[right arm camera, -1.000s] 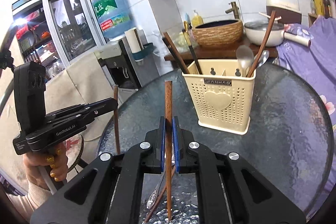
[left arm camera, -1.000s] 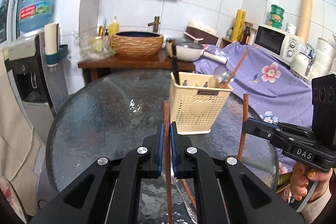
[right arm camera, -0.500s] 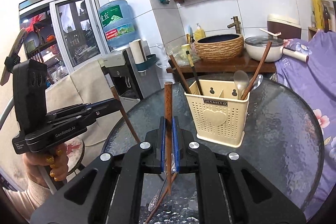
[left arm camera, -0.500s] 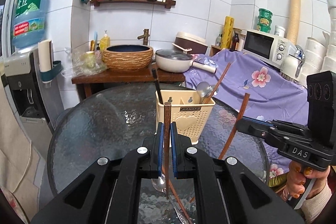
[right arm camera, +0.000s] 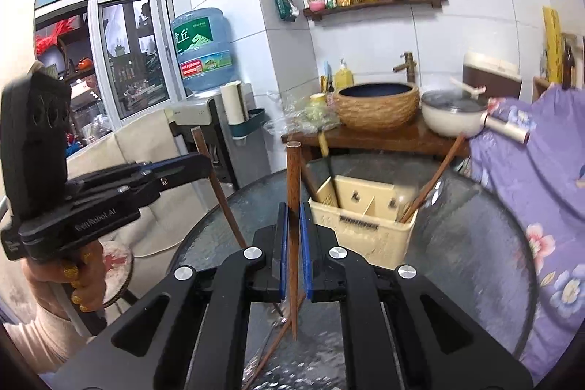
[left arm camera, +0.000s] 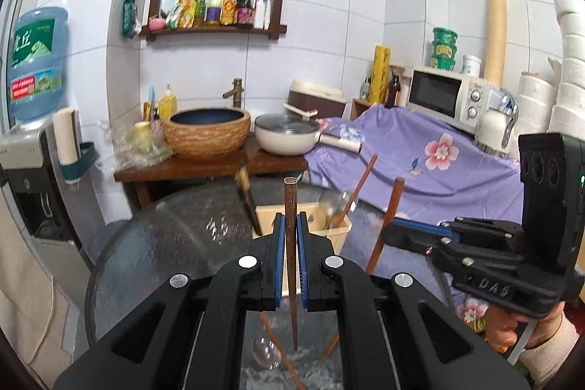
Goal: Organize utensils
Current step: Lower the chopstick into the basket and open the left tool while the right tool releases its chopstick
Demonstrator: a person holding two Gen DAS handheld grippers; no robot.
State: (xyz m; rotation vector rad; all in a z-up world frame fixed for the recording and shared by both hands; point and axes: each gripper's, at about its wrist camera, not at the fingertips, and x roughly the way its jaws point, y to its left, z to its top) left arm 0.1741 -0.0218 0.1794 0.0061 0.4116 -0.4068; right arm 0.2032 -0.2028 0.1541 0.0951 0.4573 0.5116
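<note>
My left gripper (left arm camera: 290,225) is shut on a brown wooden chopstick (left arm camera: 290,203) held upright above the glass table. My right gripper (right arm camera: 293,214) is shut on another brown chopstick (right arm camera: 293,170), also upright. The cream utensil holder (right arm camera: 365,225) stands on the table just beyond both grippers; it holds chopsticks, a dark-handled utensil and a spoon. It also shows in the left wrist view (left arm camera: 329,225). Each gripper appears in the other's view: the right one (left arm camera: 391,233) and the left one (right arm camera: 204,167). A clear spoon (left arm camera: 265,349) and loose chopsticks (right arm camera: 278,342) lie on the table below.
The round glass table (right arm camera: 475,243) carries the holder. Behind it stands a wooden side table (left arm camera: 204,167) with a woven basin (left arm camera: 206,130) and a white pot (left arm camera: 285,134). A purple floral cloth (left arm camera: 438,163) covers the right side. A water dispenser (left arm camera: 33,148) stands left.
Both grippers have risen and pulled back with their chopsticks; the holder now sits lower and farther in both views. The chopsticks left lying on the table have come into sight below.
</note>
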